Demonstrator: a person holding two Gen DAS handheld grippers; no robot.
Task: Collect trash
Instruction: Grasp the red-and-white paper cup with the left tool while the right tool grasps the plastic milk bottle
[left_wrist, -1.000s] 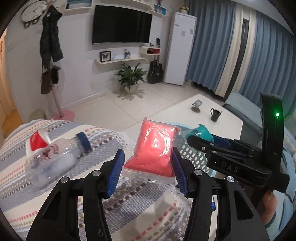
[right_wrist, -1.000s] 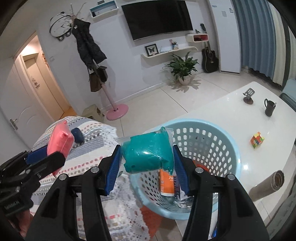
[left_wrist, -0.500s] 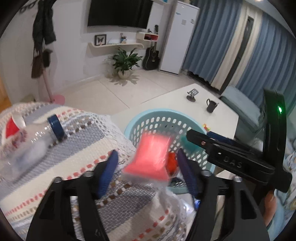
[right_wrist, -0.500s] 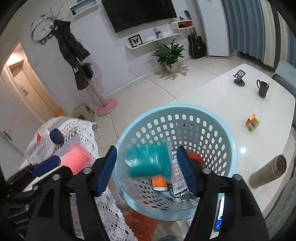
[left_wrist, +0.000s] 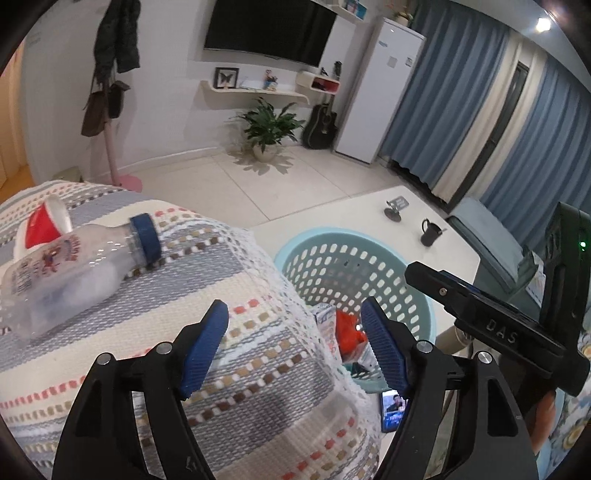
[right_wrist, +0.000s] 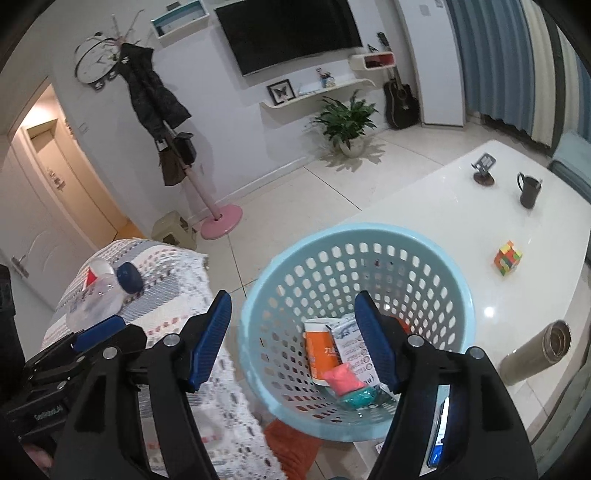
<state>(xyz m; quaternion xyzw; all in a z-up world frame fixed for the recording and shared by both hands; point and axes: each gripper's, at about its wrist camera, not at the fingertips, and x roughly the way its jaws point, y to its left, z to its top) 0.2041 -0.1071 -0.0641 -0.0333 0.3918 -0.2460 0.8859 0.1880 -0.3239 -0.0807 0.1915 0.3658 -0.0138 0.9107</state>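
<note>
My left gripper (left_wrist: 293, 306) hangs over the edge of the striped cloth (left_wrist: 240, 369). Its jaws are opening and nothing is between them. Above the light blue basket (right_wrist: 369, 230) my right gripper (right_wrist: 293, 297) stands open and empty. At the basket's bottom lie a pink packet (right_wrist: 343, 378), a teal packet (right_wrist: 360, 397) and an orange carton (right_wrist: 321, 350). A clear plastic bottle (left_wrist: 74, 266) with a blue cap lies on the cloth to the left, beside a red and white cup (left_wrist: 44, 229).
The basket stands on a white table (right_wrist: 443, 192) that also holds a black mug (right_wrist: 530, 192), a colour cube (right_wrist: 509, 257), a steel flask (right_wrist: 535, 354) and a phone stand (right_wrist: 484, 170). A lit phone (left_wrist: 393, 404) lies near the basket's base.
The pink packet has left my left gripper and the teal packet my right one; both now lie in the basket. Both pairs of jaws have spread wider.
</note>
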